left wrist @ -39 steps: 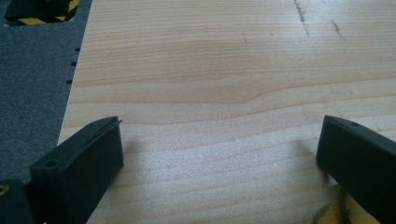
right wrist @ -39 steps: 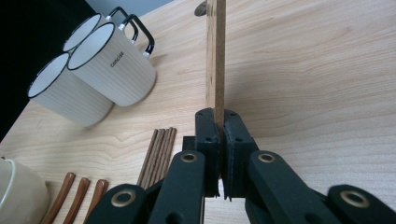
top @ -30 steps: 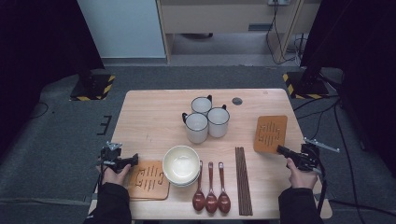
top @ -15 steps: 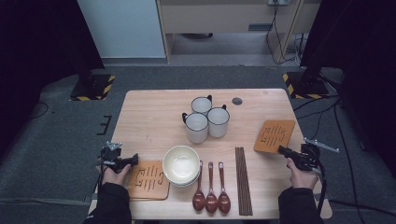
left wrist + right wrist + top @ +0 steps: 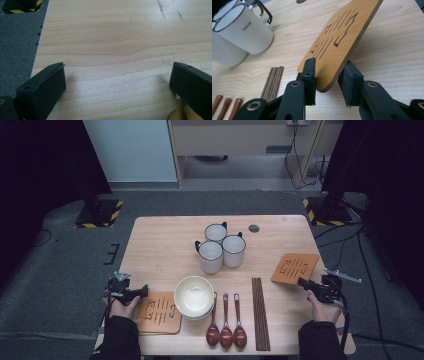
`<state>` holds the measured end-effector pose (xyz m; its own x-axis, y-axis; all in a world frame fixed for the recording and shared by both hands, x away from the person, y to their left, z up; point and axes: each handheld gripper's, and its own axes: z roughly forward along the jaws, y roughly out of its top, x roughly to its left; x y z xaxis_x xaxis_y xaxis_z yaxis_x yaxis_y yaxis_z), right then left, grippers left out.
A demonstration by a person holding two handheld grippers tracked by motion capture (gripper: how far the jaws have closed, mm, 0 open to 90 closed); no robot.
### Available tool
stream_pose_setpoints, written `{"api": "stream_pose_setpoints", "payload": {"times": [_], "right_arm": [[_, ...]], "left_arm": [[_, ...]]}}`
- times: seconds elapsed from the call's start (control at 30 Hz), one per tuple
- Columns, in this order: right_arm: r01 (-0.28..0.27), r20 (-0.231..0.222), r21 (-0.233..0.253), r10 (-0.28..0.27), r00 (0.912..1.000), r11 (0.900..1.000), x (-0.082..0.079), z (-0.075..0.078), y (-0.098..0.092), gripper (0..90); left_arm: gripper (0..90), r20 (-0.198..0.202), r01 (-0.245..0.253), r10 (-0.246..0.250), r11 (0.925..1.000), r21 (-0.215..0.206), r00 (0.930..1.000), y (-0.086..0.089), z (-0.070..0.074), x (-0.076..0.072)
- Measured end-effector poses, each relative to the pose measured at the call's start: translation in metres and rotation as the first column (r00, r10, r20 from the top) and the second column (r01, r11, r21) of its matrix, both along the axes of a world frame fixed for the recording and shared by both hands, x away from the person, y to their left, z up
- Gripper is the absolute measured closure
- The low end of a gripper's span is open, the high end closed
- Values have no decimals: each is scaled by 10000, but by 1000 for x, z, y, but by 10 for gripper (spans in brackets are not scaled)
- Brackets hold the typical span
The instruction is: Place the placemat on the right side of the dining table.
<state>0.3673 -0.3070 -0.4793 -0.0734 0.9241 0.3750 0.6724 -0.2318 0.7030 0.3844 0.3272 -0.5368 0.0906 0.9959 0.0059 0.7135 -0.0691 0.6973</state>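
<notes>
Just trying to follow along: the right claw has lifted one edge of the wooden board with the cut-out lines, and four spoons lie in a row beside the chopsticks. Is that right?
Not quite. There are three spoons, not four, as the high view shows. The rest holds: the right claw grips the near edge of the wooden board, tilting it up off the table, and the spoons lie beside the chopsticks.

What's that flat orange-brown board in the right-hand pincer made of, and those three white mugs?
The board looks like thin wood or bamboo with a smooth matte finish: cut-through slots and a pale edge show in the right gripper view, where the right gripper has a jaw on each face. The mugs look like enamelled metal or ceramic, given their dark rims and handles and ribbed white sides; I can't tell which.
</notes>
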Motion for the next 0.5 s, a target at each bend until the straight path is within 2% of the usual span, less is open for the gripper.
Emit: {"api": "stream_pose_setpoints", "payload": {"times": [0.5], "right_arm": [[166,-369,-603,-189,9991,9980,4,-9,-3,577]], "left_arm": [[0,2,-2,2,10000,-1,10000,0,0,0]]}}
